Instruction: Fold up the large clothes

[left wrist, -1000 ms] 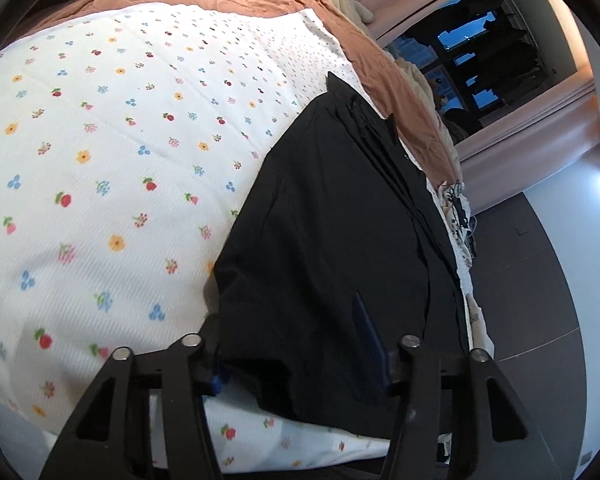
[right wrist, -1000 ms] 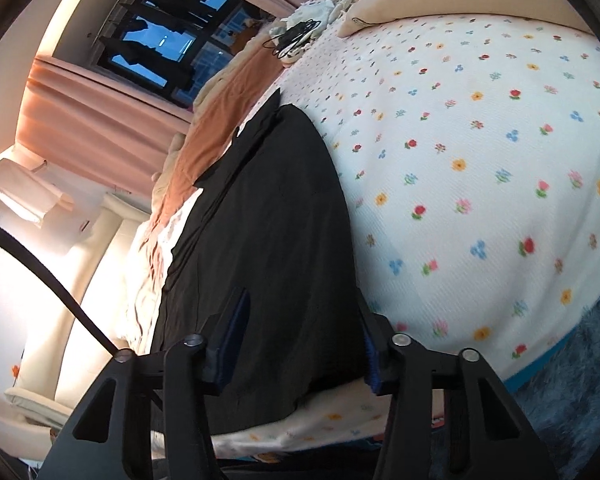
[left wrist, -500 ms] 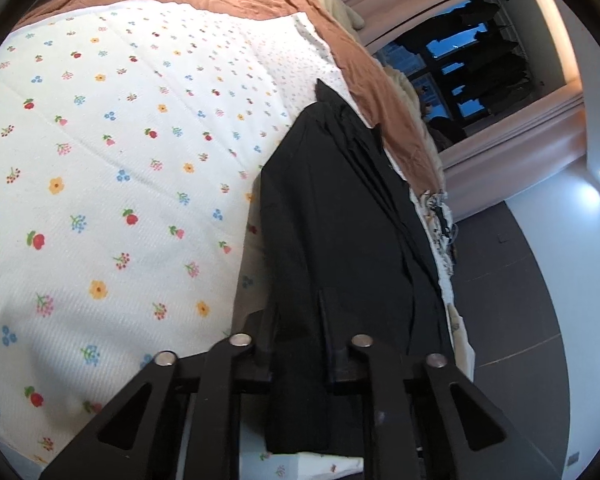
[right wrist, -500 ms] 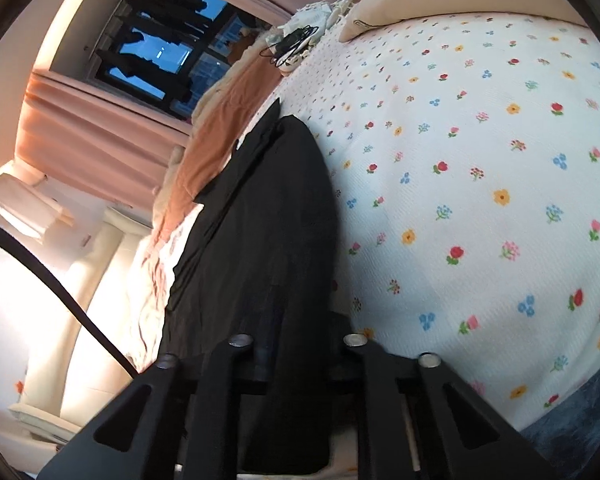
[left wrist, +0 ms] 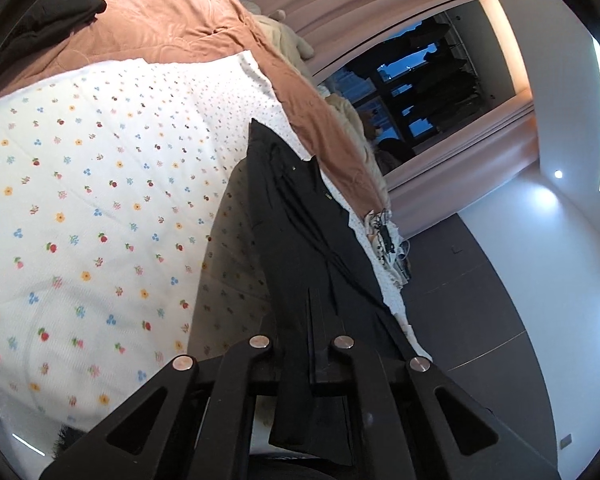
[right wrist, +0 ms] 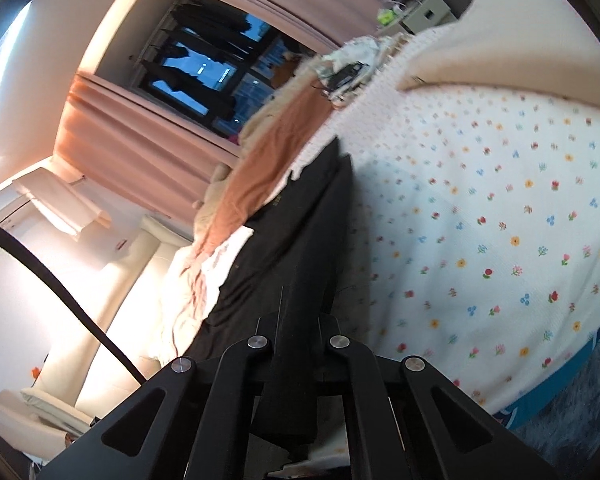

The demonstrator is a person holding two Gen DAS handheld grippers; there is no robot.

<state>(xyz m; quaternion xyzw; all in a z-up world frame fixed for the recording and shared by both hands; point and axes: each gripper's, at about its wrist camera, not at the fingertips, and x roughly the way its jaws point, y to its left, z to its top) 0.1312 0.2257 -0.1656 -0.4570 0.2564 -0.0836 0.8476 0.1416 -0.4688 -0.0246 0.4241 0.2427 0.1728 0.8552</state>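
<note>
A large black garment (left wrist: pixel 300 240) lies lengthwise on a white floral bedsheet (left wrist: pixel 92 208). My left gripper (left wrist: pixel 306 360) is shut on its near edge and lifts that edge off the bed. In the right wrist view the same black garment (right wrist: pixel 300 248) hangs from my right gripper (right wrist: pixel 298 344), which is shut on the edge at the other near corner and holds it raised above the floral bedsheet (right wrist: pixel 500 220). The far end of the garment still rests on the bed.
A rust-brown blanket (left wrist: pixel 172 24) covers the far side of the bed, with a dark cloth pile (left wrist: pixel 40 20) on it. Pink curtains (right wrist: pixel 140 140) frame a dark window (left wrist: pixel 420 92). A cream pillow (right wrist: pixel 520 40) lies at the bed head. Small items and cables (right wrist: pixel 348 74) lie nearby.
Both grippers closed from open onto the garment's near edge, then rose, lifting that edge off the sheet. The garment now hangs narrower and folds between the fingers.
</note>
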